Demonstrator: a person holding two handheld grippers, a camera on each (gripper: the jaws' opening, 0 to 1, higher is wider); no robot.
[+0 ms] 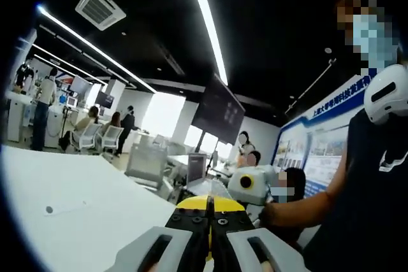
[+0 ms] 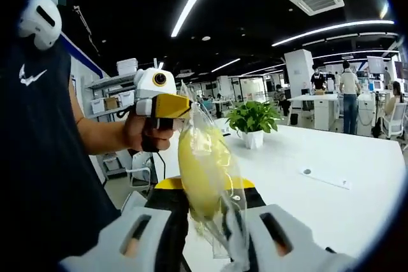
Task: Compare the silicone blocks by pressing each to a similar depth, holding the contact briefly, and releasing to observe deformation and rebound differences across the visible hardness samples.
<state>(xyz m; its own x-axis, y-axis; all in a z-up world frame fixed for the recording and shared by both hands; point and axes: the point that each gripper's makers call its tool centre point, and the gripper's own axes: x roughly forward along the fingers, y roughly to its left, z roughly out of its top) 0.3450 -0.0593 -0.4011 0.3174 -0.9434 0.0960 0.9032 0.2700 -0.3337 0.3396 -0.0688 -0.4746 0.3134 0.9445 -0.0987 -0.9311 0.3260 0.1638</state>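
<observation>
Right gripper (image 2: pixel 207 234) clamped on clear bag (image 2: pixel 213 176) holding yellow silicone block (image 2: pixel 199 173); bag's lower end hidden between jaws. Left gripper (image 2: pixel 167 106) pinching bag's top, above white table (image 2: pixel 331 151).

The bag (image 2: pixel 210 176) is thin clear plastic film, glossy and crinkled, and the yellow block (image 2: pixel 199 173) inside it looks smooth and dull. The right claw (image 2: pixel 204 234) has matt grey plastic fingers (image 2: pixel 127 240) on a black and yellow body, and the left claw (image 1: pixel 209 246) looks the same, with small metal screws (image 1: pixel 196 220) on its black part. The worktop (image 2: pixel 357 208) is smooth white with a faint sheen, and the shirt (image 2: pixel 38 176) is dark matt cloth.
</observation>
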